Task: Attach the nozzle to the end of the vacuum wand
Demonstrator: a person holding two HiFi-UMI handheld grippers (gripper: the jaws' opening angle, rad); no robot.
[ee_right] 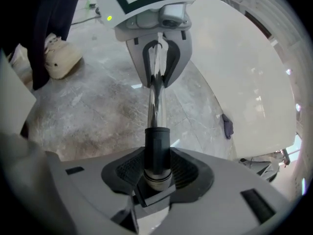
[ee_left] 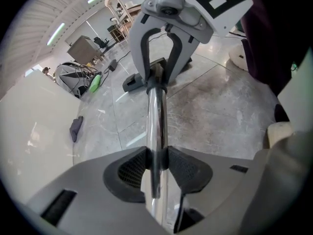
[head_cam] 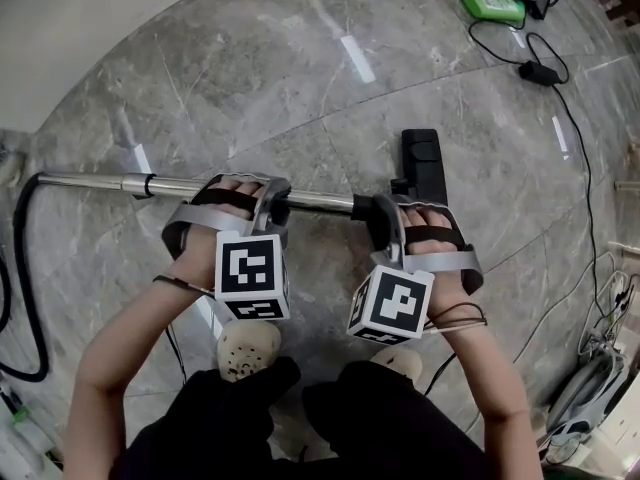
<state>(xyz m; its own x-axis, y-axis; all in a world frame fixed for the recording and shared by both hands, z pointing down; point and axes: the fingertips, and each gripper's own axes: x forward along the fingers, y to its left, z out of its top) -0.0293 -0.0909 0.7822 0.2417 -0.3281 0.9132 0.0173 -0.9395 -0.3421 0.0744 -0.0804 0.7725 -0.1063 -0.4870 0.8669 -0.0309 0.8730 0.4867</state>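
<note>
The chrome vacuum wand (head_cam: pixel 100 182) lies level just above the floor, running left to right. My left gripper (head_cam: pixel 275 206) is shut on the chrome tube (ee_left: pixel 157 126) near its middle, pads pressed on both sides. My right gripper (head_cam: pixel 385 223) is shut on the wand's black end collar (ee_right: pixel 156 148). The black floor nozzle (head_cam: pixel 425 163) lies on the floor just beyond the right gripper, its neck reaching toward the collar. In the left gripper view the nozzle (ee_left: pixel 133 82) sits beside the right gripper. I cannot tell whether neck and collar are joined.
A black hose (head_cam: pixel 22 268) curls off the wand's left end. A green object (head_cam: pixel 493 6) and a black power adapter (head_cam: pixel 540 71) with its cable lie far right. The person's shoes (head_cam: pixel 248 348) stand near. A dark cloth (ee_left: pixel 76 129) lies by the white wall.
</note>
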